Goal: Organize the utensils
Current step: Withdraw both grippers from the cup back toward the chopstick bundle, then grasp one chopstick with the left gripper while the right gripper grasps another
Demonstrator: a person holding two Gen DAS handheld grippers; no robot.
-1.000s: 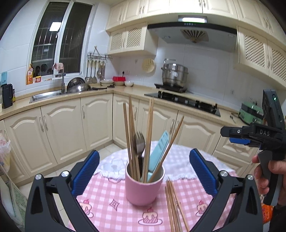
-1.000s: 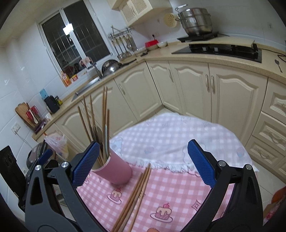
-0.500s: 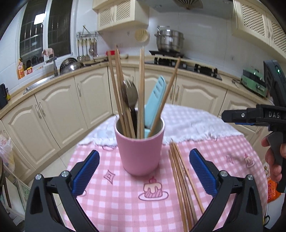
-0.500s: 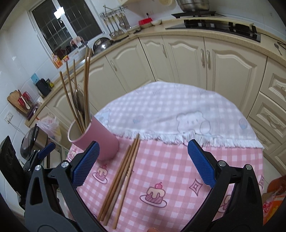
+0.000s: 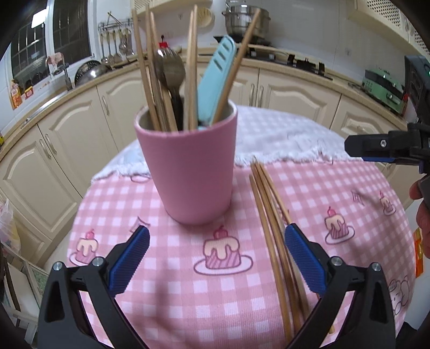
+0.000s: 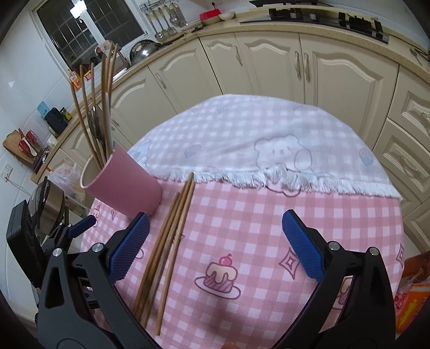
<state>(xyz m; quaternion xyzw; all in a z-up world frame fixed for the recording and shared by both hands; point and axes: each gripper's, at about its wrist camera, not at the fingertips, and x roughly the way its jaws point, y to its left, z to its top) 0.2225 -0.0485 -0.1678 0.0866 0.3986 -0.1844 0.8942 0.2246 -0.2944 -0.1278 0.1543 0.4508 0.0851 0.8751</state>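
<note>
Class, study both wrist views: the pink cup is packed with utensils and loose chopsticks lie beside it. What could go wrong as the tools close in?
1. The tall pink plastic cup is top-heavy with long wooden chopsticks; a nudge from the open left tool might tip it.
2. The loose wooden chopsticks lie bunched on the pink checked tablecloth, so the open right tool may pinch several or scatter them.

You are standing in a home kitchen (cream cabinets [image 6: 336, 72] line the walls), with a steel pot [image 5: 247, 20] on the hob [image 6: 330, 16], hanging ladles [image 5: 115, 45] and a sink [image 5: 43, 110] under the window [image 5: 51, 37].
</note>
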